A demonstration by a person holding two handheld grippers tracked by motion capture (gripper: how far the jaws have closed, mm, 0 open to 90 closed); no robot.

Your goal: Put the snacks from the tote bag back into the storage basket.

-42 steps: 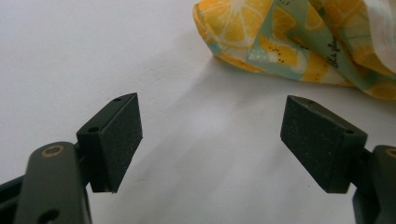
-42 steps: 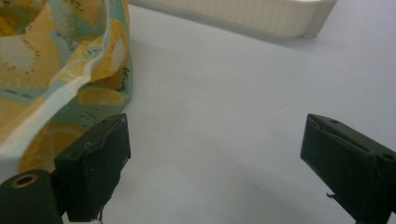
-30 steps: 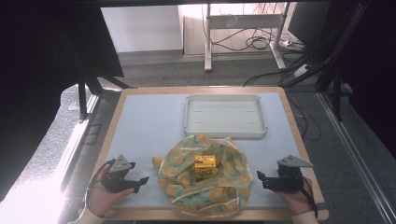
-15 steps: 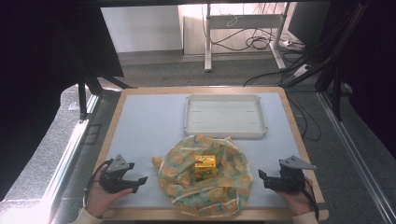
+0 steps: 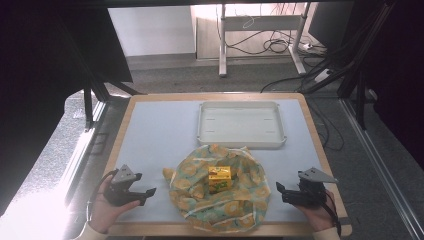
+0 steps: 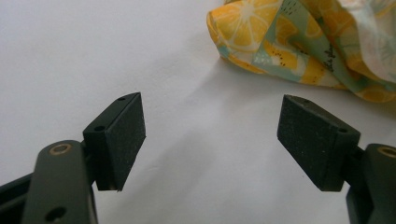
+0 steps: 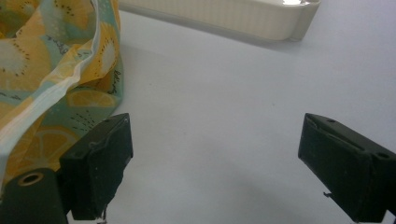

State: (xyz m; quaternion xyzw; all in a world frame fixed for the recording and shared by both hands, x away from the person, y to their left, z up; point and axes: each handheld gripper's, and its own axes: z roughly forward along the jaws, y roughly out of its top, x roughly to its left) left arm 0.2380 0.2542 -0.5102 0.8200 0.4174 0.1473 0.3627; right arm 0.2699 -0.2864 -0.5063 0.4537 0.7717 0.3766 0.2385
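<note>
A lemon-print cloth [image 5: 220,197] lies crumpled in a rough round heap at the near middle of the bench [image 5: 160,130], which is covered by a pale blue mat inside a wooden border. On top of the cloth, near its centre, sits a small yellow box [image 5: 219,177]. Beyond the cloth, toward the far edge, stands a shallow white tray [image 5: 241,142], well apart from both hands.

The left gripper [image 5: 145,192] is held low over the mat just left of the cloth, and in the left gripper view its black fingers [image 6: 122,135] stand wide apart with bare mat between them; a fold of the cloth shows ahead and to the right. The right gripper [image 5: 281,191] sits just right of the cloth, its fingers [image 7: 100,163] likewise spread wide over bare mat. In the right gripper view the cloth's edge lies beside the left-hand finger, and the tray's ribbed wall crosses the top.
</note>
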